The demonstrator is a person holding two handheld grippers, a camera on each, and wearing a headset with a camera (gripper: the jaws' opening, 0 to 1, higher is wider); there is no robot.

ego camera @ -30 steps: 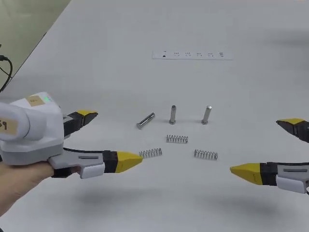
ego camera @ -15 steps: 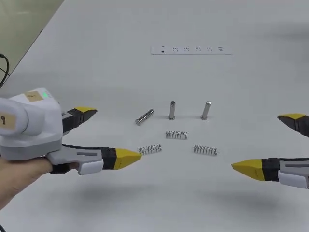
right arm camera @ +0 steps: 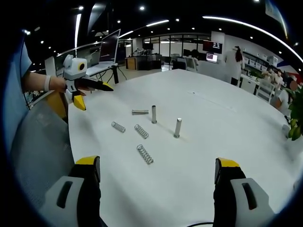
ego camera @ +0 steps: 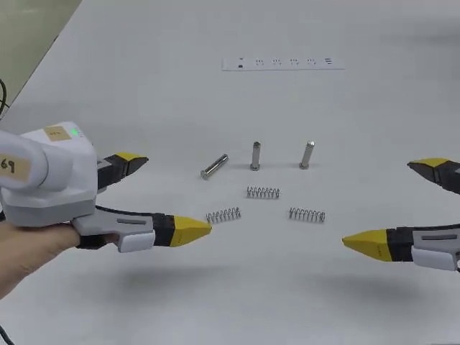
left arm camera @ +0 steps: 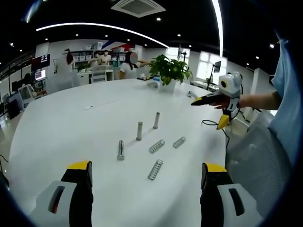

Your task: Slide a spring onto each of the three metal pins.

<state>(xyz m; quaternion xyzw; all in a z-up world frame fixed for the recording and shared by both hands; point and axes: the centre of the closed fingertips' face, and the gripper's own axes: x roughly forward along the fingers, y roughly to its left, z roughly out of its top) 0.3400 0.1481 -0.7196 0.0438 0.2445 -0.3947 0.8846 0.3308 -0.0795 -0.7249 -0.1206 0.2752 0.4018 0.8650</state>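
Three metal pins stand in a row on the white table: one lying on its side (ego camera: 215,166), two upright (ego camera: 256,156) (ego camera: 307,154). In front of them lie three loose springs (ego camera: 223,215) (ego camera: 263,192) (ego camera: 307,214). My left gripper (ego camera: 162,195) hovers open to the left of the springs, its lower yellow tip close to the left spring. At the right, my right gripper (ego camera: 388,205) is open, apart from the right spring. The left gripper view has the nearest spring (left arm camera: 155,169) ahead between the jaws. In the right gripper view the closest spring (right arm camera: 145,154) lies ahead.
A white power strip (ego camera: 282,64) lies flat at the far side of the table. The table's left edge (ego camera: 43,54) runs diagonally at the upper left. A potted plant (left arm camera: 170,70) and people stand beyond the table.
The head camera has shifted a little, so everything sits slightly higher in the picture. Both grippers stay open, and the pins and springs have not moved.
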